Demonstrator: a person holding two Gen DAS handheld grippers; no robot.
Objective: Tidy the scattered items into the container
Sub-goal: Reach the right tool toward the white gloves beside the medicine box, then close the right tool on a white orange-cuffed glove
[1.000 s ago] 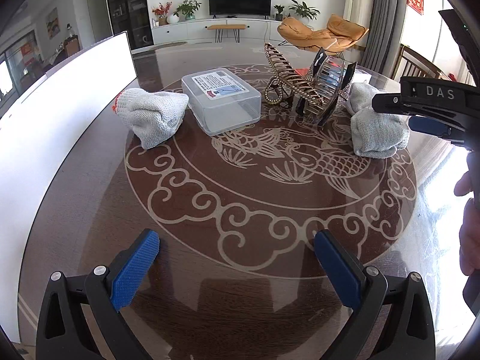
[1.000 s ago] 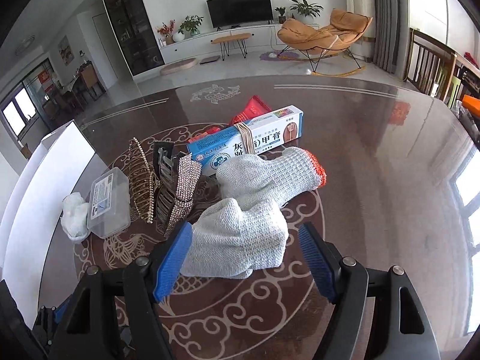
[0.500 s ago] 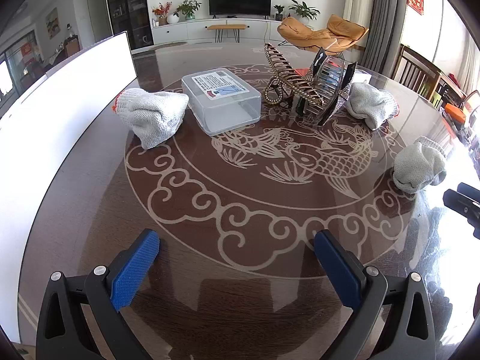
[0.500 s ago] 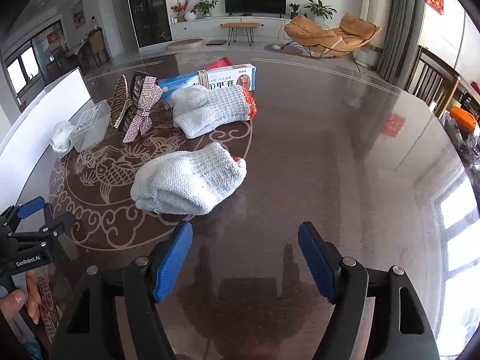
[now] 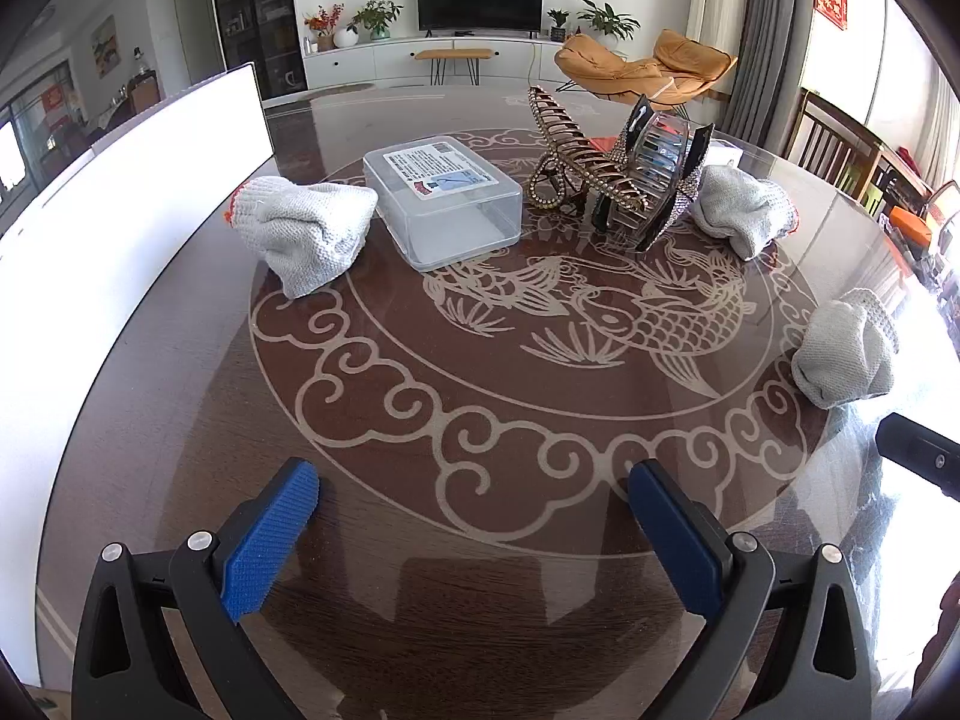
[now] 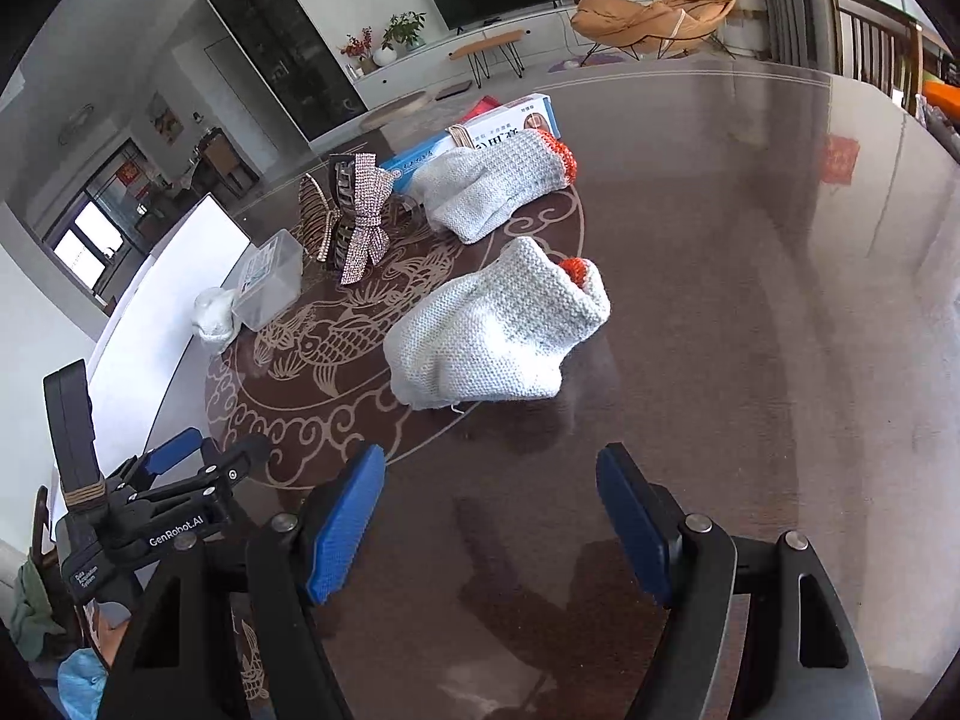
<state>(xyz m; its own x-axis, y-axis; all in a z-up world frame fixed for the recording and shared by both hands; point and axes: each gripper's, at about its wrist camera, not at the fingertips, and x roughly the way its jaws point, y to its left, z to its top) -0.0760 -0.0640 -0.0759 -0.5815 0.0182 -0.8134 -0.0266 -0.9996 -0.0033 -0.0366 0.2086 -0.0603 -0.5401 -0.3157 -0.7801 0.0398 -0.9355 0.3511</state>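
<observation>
R gripper (image 6: 489, 516) wide open, nothing btwn jaws, over bare table (image 6: 750, 312). Nearest glove (image 6: 492, 330) lies just ahead of its tips, slightly left, flat on table. 2nd glove (image 6: 492, 186) further ahead, against a blue/white box (image 6: 480, 132). Hair clips (image 6: 354, 216) ahead-left. L gripper (image 5: 474, 534) also open, empty; clear plastic box (image 5: 441, 198) well ahead, 3rd glove (image 5: 303, 228) ahead-left touching it. White container (image 5: 138, 192) far left of L gripper.

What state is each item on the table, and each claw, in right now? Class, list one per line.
Clear plastic box: lid shut, resting flat.
Left glove bundle: folded, lying beside the box.
Nearest glove bundle: folded, lying loose, not gripped.
Far glove bundle: folded, against the carton.
Hair clips: leaning together.
Left claw: open, empty.
Right claw: open, empty.
</observation>
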